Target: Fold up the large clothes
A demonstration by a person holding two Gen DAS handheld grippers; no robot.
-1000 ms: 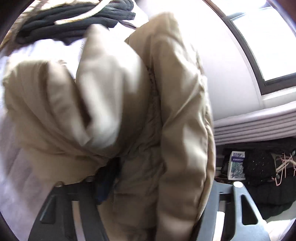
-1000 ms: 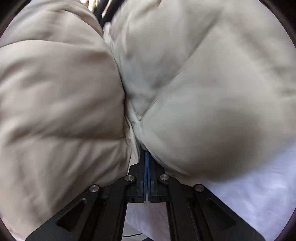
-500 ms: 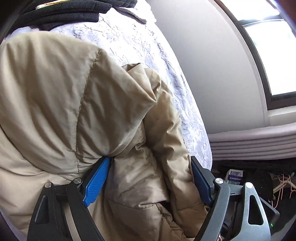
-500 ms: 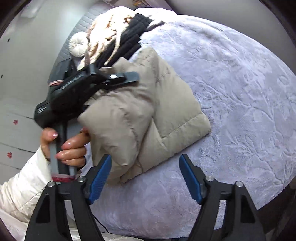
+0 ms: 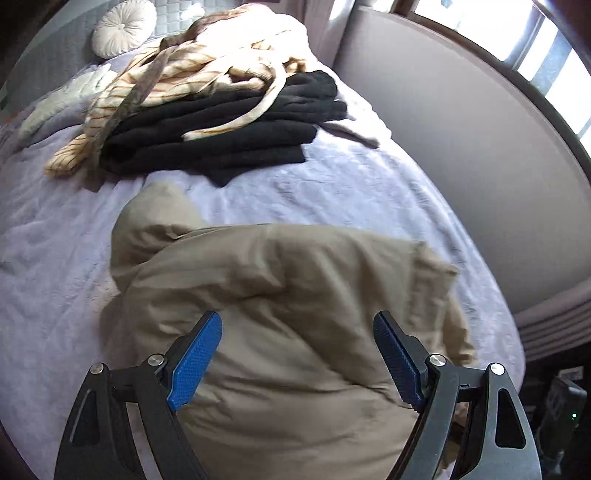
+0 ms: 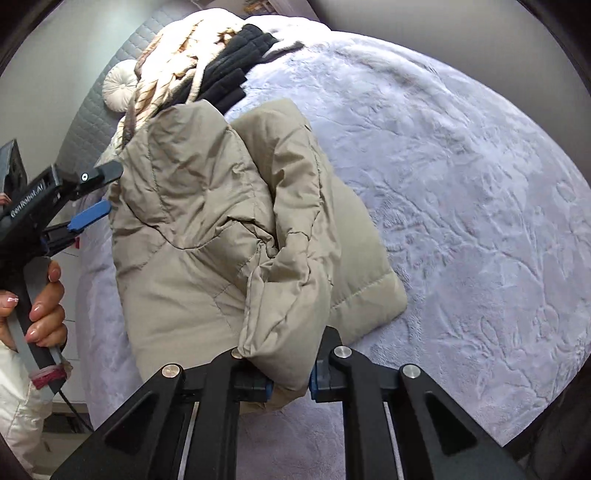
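A beige puffer jacket [image 5: 295, 314] lies bunched and partly folded on the lavender bedspread [image 5: 55, 266]. My left gripper [image 5: 297, 354] is open just above it, holding nothing; it also shows at the left of the right wrist view [image 6: 92, 195], beside the jacket's edge. In the right wrist view the jacket [image 6: 221, 229] fills the middle. My right gripper [image 6: 290, 376] is shut on a puffy fold of the jacket at its near end.
A folded black garment [image 5: 229, 129] with a cream striped robe [image 5: 199, 66] on top lies at the far side of the bed. A round white cushion [image 5: 123, 27] sits by the headboard. A grey padded wall [image 5: 461, 122] runs along the right.
My left gripper has let go of the jacket and pulled back above it. My right gripper, open half a second ago, has closed on a fold of the jacket.
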